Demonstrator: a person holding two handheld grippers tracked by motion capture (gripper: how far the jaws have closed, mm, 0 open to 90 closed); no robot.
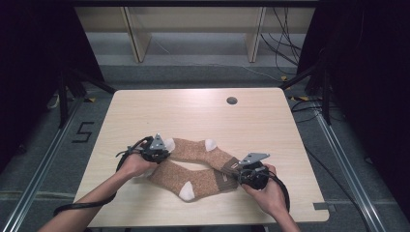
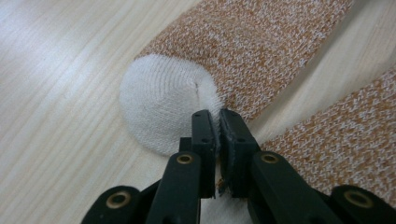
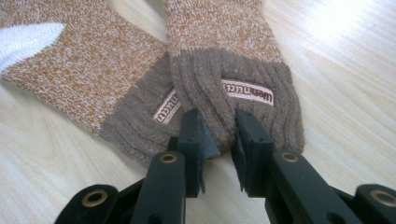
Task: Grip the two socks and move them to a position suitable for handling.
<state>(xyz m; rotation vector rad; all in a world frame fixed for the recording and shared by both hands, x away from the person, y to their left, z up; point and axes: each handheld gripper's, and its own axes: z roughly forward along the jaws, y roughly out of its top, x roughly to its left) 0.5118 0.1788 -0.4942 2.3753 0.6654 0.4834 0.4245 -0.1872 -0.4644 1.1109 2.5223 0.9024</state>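
Observation:
Two orange-brown socks with white toes and heels and brown ribbed cuffs lie on the wooden table (image 1: pixel 145 106). The far sock (image 1: pixel 193 149) runs from its white toe (image 2: pixel 163 105) at the left to its cuff (image 3: pixel 243 88) at the right. My left gripper (image 1: pixel 162 148) (image 2: pixel 218 116) is shut on the edge of that white toe. My right gripper (image 1: pixel 241 170) (image 3: pixel 218 126) is shut on a bunched fold of the top cuff, which overlaps the near sock's cuff (image 3: pixel 140 116). The near sock (image 1: pixel 186 180) lies flat between my hands.
A round cable hole (image 1: pixel 232 100) sits near the table's far edge. Bare wood lies beyond the socks and to the right. Cables trail from both grippers past the table's front edge. Dark stands and floor cables (image 1: pixel 285 43) surround the table.

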